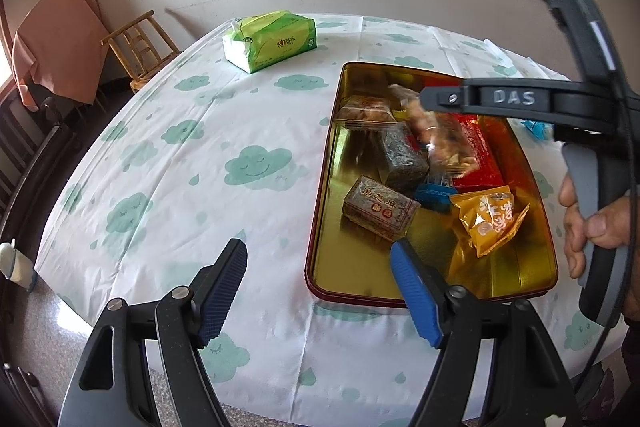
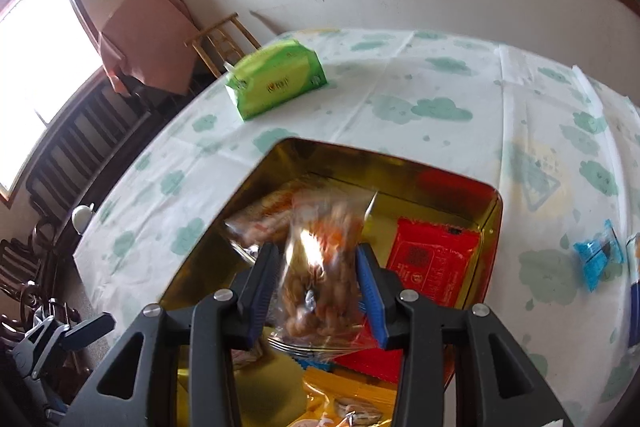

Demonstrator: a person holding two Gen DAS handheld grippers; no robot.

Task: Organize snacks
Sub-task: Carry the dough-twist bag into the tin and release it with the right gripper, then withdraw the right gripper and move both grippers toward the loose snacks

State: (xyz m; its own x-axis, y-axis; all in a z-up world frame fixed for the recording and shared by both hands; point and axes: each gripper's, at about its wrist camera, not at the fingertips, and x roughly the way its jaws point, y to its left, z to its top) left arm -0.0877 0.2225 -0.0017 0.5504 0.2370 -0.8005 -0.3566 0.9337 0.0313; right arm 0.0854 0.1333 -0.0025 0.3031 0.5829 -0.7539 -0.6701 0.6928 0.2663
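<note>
A gold tin tray [image 1: 320, 219] with a red rim lies on the cloud-print tablecloth and holds several snacks: a red packet [image 1: 476, 155], an orange packet [image 1: 490, 217], a brown box [image 1: 378, 207] and a dark bar [image 1: 404, 159]. My right gripper [image 2: 318, 285] is shut on a clear bag of brown twisted snacks [image 2: 320, 275] above the tray [image 2: 256, 171]; the bag also shows blurred in the left wrist view [image 1: 444, 143]. My left gripper [image 1: 320, 281] is open and empty over the tray's near left corner.
A green tissue pack [image 1: 270, 41] lies at the far side of the table. A blue snack packet [image 2: 598, 259] lies on the cloth right of the tray. A wooden chair [image 1: 138, 47] stands behind the table by the wall.
</note>
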